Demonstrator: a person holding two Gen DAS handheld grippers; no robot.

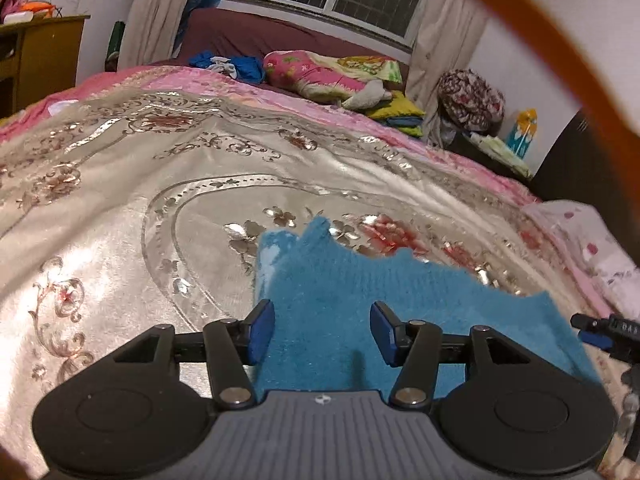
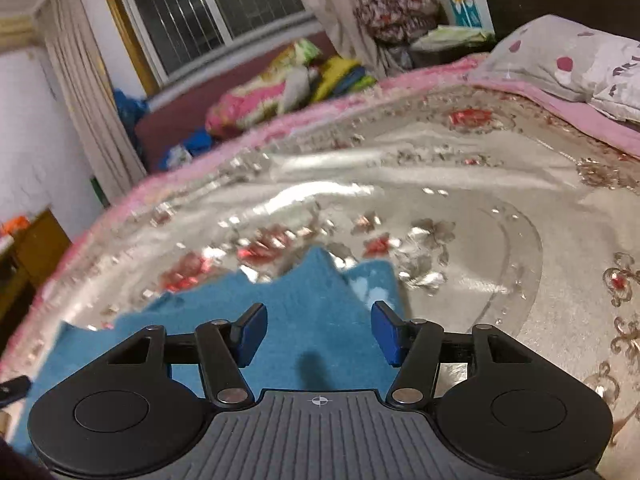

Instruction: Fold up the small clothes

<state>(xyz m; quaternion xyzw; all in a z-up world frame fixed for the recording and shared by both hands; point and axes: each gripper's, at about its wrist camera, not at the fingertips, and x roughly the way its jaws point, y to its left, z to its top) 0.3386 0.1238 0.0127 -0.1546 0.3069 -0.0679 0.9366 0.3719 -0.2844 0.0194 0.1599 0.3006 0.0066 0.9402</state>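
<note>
Left wrist view: the left tool (image 1: 322, 330) hangs with its blue pads spread wide, holding nothing, above a fuzzy teal garment (image 1: 360, 300) spread flat on the bed's silvery floral bedspread (image 1: 120, 200). In the right wrist view, the right tool (image 2: 319, 332) is likewise wide apart and empty over the same garment (image 2: 304, 300). A spotted pillow (image 2: 560, 60) lies at the bed's far corner.

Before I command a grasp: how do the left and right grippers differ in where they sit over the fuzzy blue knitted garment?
The left gripper hangs over the fuzzy blue knitted garment near its left edge; the right gripper hangs near its right edge. The left view is sharp, the right view blurred. Both have their jaws open, holding nothing, above the silver floral bedspread.
</note>
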